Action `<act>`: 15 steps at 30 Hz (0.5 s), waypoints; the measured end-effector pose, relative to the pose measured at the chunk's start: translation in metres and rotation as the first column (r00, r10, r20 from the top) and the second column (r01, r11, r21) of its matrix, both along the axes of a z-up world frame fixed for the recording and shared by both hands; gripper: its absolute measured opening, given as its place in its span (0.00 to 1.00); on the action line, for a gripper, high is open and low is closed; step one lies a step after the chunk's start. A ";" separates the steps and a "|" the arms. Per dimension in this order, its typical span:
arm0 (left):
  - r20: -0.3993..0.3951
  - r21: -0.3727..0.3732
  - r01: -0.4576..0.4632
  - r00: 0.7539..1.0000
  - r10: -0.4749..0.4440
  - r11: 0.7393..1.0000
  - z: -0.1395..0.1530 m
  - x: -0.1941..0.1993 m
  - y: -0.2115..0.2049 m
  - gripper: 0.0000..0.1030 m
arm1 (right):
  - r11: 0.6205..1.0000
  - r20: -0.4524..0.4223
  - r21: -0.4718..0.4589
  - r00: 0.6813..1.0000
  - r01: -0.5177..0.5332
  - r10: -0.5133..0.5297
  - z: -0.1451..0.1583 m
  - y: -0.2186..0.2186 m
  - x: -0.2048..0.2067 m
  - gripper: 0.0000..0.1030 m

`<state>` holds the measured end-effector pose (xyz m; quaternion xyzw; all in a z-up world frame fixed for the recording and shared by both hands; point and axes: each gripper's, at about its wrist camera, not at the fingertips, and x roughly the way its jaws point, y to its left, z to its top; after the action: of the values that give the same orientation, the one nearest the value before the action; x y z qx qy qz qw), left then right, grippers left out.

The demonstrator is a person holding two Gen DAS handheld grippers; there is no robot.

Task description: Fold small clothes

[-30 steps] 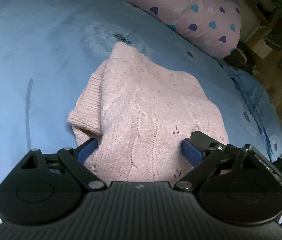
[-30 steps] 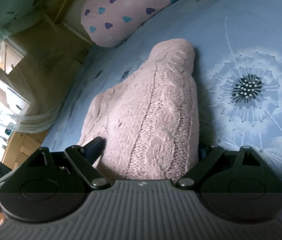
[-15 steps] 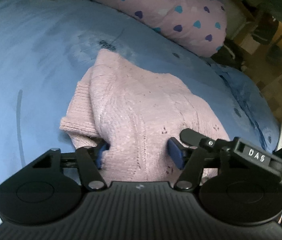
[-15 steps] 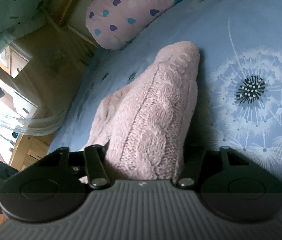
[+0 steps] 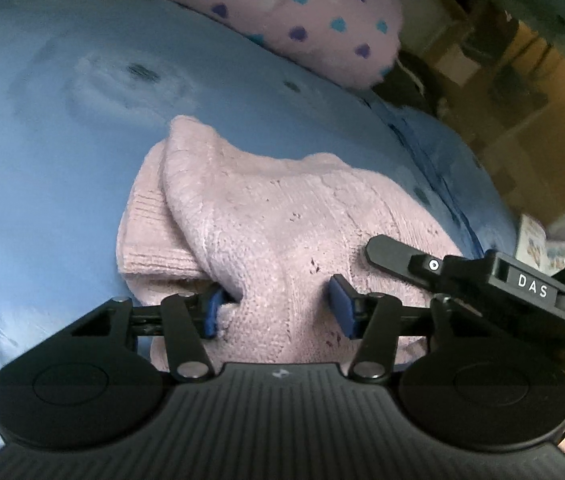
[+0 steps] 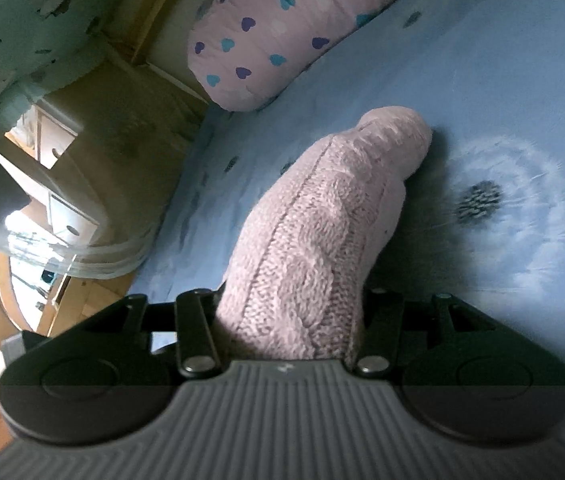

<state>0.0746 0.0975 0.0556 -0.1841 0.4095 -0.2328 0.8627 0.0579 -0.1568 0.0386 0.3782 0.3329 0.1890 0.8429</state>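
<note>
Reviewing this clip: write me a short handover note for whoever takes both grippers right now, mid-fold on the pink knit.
Left gripper: jaws closing, a bunched edge of the pink knit sweater between the blue pads.
Right gripper: jaws closing, a thick cable-knit fold of the same sweater between them.
Sweater: near end raised at both grippers, far end resting on the blue bedsheet, short of the heart-print pillow.
Done: both near corners gathered.
Left: probably carry the near edge over to the far end, lay it flat, release, then smooth.

Blue bedspread (image 6: 502, 60) — heart-print pillow (image 6: 274, 32)
</note>
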 end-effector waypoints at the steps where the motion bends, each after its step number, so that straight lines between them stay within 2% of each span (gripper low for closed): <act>1: -0.008 -0.001 0.012 1.000 -0.012 1.000 0.001 -0.004 -0.008 0.57 | 1.000 -0.001 -0.007 1.000 0.001 -0.001 0.002 -0.004 -0.004 0.51; 6: -0.050 -0.032 0.063 0.997 -0.065 0.997 0.004 -0.028 -0.045 0.57 | 0.999 -0.021 -0.046 1.000 0.005 -0.006 0.013 -0.039 -0.030 0.51; 10: -0.059 -0.018 0.119 0.991 -0.120 0.993 0.002 -0.051 -0.072 0.57 | 0.998 -0.045 -0.058 0.999 0.018 -0.021 0.019 -0.071 -0.054 0.51; 13: -0.064 0.070 0.103 0.993 -0.099 0.992 -0.004 -0.065 -0.089 0.57 | 0.995 -0.077 -0.094 0.996 0.027 -0.034 0.017 -0.093 -0.073 0.51; 15: -0.039 0.129 0.087 0.996 -0.082 0.988 -0.006 -0.074 -0.097 0.58 | 0.987 -0.122 -0.155 0.991 0.034 -0.053 0.007 -0.101 -0.080 0.52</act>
<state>0.0008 0.0008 0.0497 -0.1137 0.4457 -0.2389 0.8552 -0.0221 -0.2580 0.0460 0.3309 0.3904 0.1202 0.8507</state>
